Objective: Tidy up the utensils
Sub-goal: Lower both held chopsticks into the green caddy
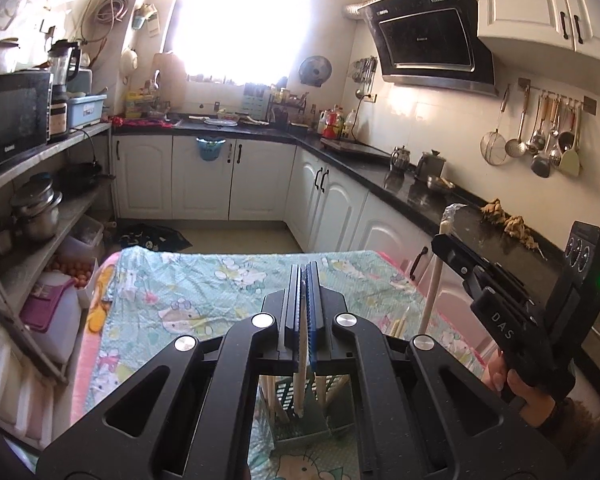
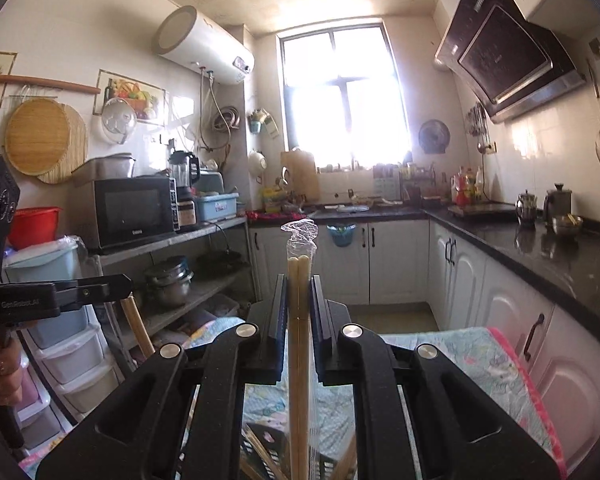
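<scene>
Your table (image 1: 204,280) is covered with a pale green cartoon-print cloth (image 1: 172,296) edged in pink. On the cloth at its near end stands a green slotted basket (image 1: 300,426); your grippers hide most of it.

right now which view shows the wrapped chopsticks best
The right wrist view: the chopsticks run up the middle, clamped in the right hand-held gripper, plastic wrap at the top. The left wrist view shows them only from the side, small, at the right.
</scene>
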